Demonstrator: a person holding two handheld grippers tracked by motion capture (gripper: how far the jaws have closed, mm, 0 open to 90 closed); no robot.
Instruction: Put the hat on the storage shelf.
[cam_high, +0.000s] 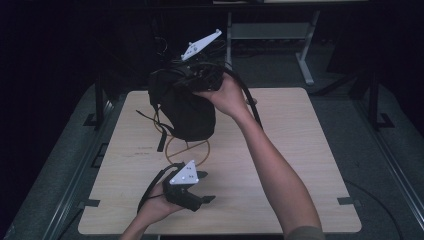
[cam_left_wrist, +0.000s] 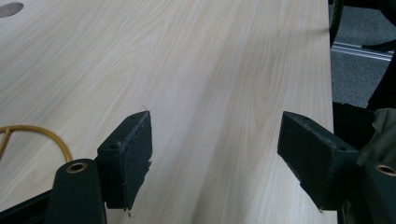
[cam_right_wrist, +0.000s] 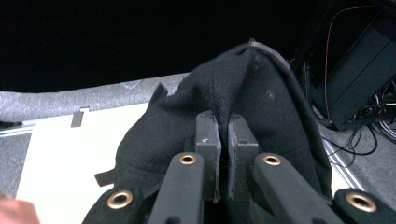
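The right gripper (cam_high: 192, 75) has its fingers closed on the black bag (cam_high: 182, 107), lifted over the far worktop (cam_high: 300, 150); the left gripper (cam_high: 200, 196) waits, fingers wide and empty, probably to grasp the bag next

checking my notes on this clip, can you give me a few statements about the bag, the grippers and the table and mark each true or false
1. The right gripper is shut on the black fabric bag. True.
2. The black fabric bag lies flat on the light wooden table. False: it hangs lifted above it.
3. The left gripper holds the thin yellow cord loop. False: its jaws stand open with nothing between them.
4. The thin yellow cord loop rests on the table under the bag. True.
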